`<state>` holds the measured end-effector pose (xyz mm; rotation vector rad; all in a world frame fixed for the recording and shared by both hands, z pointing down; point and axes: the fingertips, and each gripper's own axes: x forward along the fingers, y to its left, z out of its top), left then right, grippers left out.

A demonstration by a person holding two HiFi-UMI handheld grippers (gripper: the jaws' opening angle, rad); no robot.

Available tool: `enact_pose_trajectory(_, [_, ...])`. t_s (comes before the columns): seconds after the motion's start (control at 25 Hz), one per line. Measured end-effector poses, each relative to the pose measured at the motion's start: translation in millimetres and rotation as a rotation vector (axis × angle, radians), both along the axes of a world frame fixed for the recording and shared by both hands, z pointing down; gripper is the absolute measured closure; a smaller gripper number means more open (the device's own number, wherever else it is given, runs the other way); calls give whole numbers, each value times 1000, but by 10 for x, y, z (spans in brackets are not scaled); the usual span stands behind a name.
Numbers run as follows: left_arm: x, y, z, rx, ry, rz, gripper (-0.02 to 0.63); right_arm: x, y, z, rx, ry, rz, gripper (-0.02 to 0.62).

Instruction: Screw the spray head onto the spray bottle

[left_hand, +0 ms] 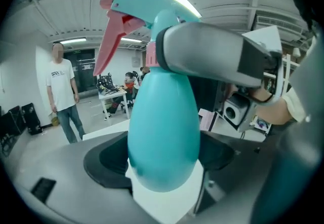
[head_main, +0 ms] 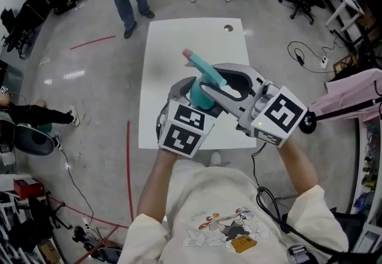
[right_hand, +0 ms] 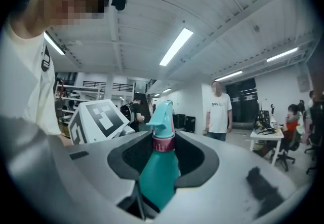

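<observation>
The bottle (left_hand: 164, 132) is held in the air above the table (head_main: 179, 36), near the person's chest, with the head (left_hand: 136, 10) already seated on its neck. The left gripper (left_hand: 164, 159) is clamped on the bottle's fat lower body. The right gripper (right_hand: 159, 159) grasps it higher up, its jaws crossing just under the pink collar (right_hand: 163, 144). To tighten well, the left should likely hold the body dead still while the right shifts up onto the collar and turns that, not the trigger. Keeping both in line with the neck should help avoid cross-threading.
</observation>
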<state>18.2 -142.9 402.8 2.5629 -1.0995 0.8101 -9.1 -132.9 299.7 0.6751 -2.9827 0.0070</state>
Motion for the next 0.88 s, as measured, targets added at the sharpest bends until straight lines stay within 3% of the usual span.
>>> enact_pose_trajectory(0.16, [-44,-53,21,17,-6,-45,206,-40,-31,29,39,29,101,459])
enact_pose_trajectory(0.28, [-40,-23,14,10,26,-22,206,-64,2,34,9,10,83,459])
enact_pose_trajectory(0.48, [-68,63,21,31,-9,79,206,108,103,-39,-90,-37,-87,406])
enact_pose_trajectory(0.88, [-57,237,-52,85,-66,257,206,178,226,-109,-285,-34,-521,403])
